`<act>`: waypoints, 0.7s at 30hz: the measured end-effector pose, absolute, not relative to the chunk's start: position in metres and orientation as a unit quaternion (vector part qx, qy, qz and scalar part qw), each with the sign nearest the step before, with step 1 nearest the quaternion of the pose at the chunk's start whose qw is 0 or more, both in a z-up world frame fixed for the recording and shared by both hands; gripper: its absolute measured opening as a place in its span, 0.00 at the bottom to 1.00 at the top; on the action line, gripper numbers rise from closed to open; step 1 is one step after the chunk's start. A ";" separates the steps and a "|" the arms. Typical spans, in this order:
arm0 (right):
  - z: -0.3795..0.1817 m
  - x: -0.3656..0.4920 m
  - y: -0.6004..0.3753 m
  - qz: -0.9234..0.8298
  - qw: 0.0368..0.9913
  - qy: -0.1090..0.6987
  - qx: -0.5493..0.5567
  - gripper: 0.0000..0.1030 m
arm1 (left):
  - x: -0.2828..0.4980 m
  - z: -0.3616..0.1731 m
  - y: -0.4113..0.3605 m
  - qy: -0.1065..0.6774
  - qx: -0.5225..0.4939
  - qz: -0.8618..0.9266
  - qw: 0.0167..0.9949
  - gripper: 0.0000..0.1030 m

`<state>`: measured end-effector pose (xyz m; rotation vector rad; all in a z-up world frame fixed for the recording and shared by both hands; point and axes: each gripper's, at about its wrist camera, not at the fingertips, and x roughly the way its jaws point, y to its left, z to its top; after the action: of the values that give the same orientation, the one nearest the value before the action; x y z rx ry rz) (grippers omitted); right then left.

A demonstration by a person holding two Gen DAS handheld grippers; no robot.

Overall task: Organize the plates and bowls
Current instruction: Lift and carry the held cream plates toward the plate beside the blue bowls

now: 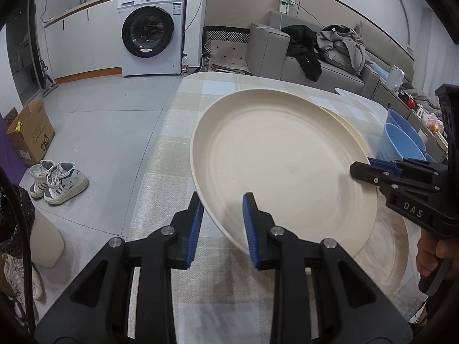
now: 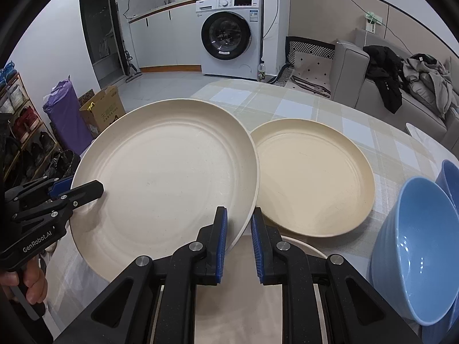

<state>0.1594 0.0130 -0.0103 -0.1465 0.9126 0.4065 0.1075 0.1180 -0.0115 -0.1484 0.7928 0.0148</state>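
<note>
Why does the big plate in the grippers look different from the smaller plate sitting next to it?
The big plate is a pale cream white; the smaller plate is a warmer yellowish beige. The big plate is wider. It is tilted and lifted off the table, pinched at its rim by the left hand-held gripper and the right hand-held gripper, while the smaller plate lies flat on the checked cloth. Both are round, empty, and have ringed grooves inside.

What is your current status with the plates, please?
Left gripper and right gripper both shut on big cream plate, lifted, tilted. Smaller plate on table beside it. Blue bowls right, clear.
</note>
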 end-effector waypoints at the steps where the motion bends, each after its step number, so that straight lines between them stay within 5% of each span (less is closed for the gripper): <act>1: -0.009 0.158 0.011 0.193 0.876 0.436 -0.069 0.17 | 0.106 -0.010 0.115 0.386 -0.071 0.005 0.920 0.23; 21: 0.004 0.124 -0.031 0.163 0.889 0.426 -0.047 0.17 | 0.084 0.013 0.069 0.385 -0.033 -0.035 0.921 0.23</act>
<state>0.1237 -0.0307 0.0040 -0.0980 0.8852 0.3387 0.0837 0.0687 0.0128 -0.0680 0.7917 -0.0722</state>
